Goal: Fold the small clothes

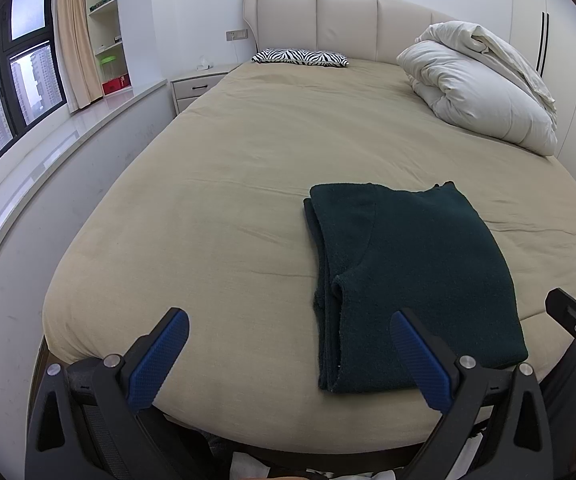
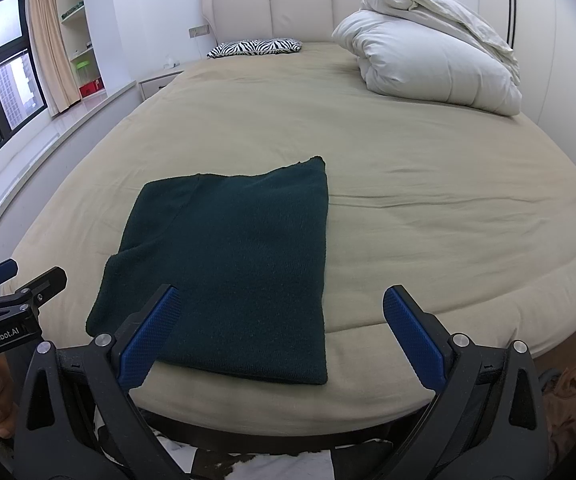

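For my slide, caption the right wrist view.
Open right gripper hovers over a folded dark green garment on the tan bed.

A dark green knitted garment (image 2: 232,256) is lying flat on the beige bed sheet (image 2: 428,184), near the foot edge of the bed. It is being shown folded into a rough rectangle, with layered folds stacked along its left side and a smooth top face.
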{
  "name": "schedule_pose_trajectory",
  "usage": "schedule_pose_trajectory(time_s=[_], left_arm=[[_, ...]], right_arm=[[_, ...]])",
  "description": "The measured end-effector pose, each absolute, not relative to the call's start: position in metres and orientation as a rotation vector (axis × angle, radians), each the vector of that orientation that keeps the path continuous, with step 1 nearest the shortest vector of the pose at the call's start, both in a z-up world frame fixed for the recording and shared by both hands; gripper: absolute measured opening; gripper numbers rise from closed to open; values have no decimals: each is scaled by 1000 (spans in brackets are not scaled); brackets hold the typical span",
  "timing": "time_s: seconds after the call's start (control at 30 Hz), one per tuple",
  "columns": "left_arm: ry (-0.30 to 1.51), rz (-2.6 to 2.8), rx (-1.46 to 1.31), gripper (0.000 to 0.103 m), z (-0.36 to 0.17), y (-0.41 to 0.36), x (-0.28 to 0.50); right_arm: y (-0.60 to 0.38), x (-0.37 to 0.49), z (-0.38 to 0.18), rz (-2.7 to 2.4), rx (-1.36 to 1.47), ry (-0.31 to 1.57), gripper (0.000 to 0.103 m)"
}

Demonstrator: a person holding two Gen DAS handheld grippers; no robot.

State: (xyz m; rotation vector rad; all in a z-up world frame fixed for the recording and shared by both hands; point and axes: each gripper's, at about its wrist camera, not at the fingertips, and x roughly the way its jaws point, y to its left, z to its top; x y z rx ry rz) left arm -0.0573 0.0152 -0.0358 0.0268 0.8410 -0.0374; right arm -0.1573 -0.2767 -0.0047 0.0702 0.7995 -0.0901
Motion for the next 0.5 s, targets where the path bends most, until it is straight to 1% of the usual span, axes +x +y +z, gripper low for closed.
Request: schedule_pose_trajectory(time_s=[0.5], left_arm=[[839, -39, 26, 103, -35, 19, -56]], right_arm=[[-277, -157, -4, -88, 71, 801, 103]])
